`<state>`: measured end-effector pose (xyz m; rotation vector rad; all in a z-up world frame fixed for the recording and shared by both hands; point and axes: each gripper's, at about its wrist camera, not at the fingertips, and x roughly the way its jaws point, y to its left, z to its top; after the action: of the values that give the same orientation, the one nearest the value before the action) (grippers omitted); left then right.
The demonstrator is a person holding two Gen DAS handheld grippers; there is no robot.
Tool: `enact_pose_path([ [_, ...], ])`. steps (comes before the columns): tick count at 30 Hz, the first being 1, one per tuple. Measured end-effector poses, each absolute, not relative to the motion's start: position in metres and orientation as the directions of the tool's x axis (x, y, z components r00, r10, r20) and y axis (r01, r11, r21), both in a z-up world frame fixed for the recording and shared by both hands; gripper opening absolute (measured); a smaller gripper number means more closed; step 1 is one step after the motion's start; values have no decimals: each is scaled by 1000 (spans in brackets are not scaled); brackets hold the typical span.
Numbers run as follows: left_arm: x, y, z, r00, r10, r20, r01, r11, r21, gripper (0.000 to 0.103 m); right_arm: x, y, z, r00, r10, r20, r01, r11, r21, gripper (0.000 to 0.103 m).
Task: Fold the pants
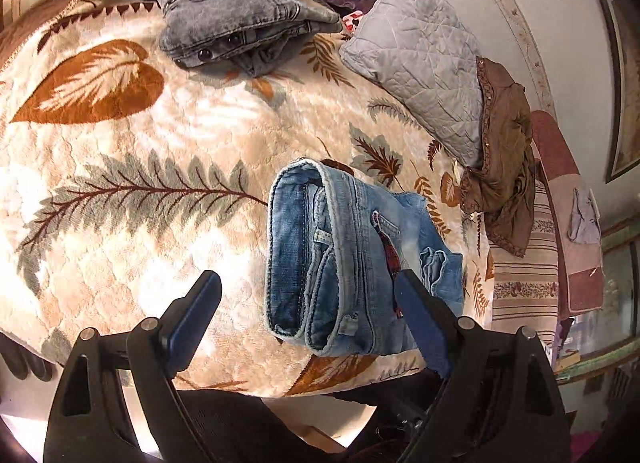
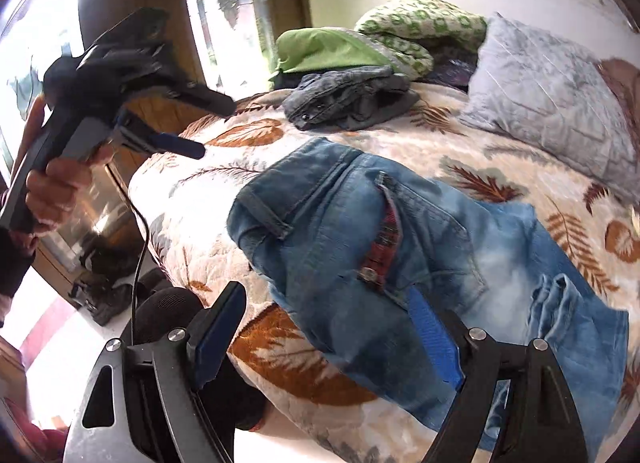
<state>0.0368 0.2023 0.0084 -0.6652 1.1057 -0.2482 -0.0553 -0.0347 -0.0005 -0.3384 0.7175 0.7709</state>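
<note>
Near the bed's [image 1: 120, 167] front edge the folded jeans [image 1: 344, 263] lie loose; my left fingers [image 1: 192, 319] and right fingers [image 2: 218, 327] are spread and empty, so a snag could unfold them, I judge.

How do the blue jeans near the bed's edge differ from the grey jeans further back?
The blue jeans are light-washed with a red plaid pocket trim; the grey jeans are dark-buttoned. The blue lie near the bed edge, the grey against the clothes pile. Both are folded denim on the leaf-print blanket.
</note>
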Motion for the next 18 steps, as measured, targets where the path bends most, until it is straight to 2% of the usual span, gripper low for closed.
enact_pose_path([
  [6,80,206,-31,376,-658,-652,-135,658,-741,89,-80,33,-37,615,395,-682,-733,605,-311,85],
  [9,101,204,-41,353,-680,-643,-147,638,-756,89,-86,58,-56,695,331,-638,-685,575,-448,85],
  [12,120,202,-48,323,-665,-674,-159,664,-731,89,-81,72,-70,731,283,-621,-651,562,-510,84],
  [14,129,201,-55,297,-675,-675,-168,659,-733,89,-75,73,-73,736,283,-615,-647,559,-518,79],
  [16,137,197,-62,274,-693,-667,-167,649,-742,89,-68,67,-67,713,301,-633,-666,573,-478,47],
  [17,140,193,-64,261,-709,-655,-153,640,-753,89,-66,63,-63,701,314,-640,-673,587,-449,45],
  [18,141,189,-65,247,-728,-640,-137,628,-766,89,-65,59,-58,701,324,-635,-673,595,-439,37],
])
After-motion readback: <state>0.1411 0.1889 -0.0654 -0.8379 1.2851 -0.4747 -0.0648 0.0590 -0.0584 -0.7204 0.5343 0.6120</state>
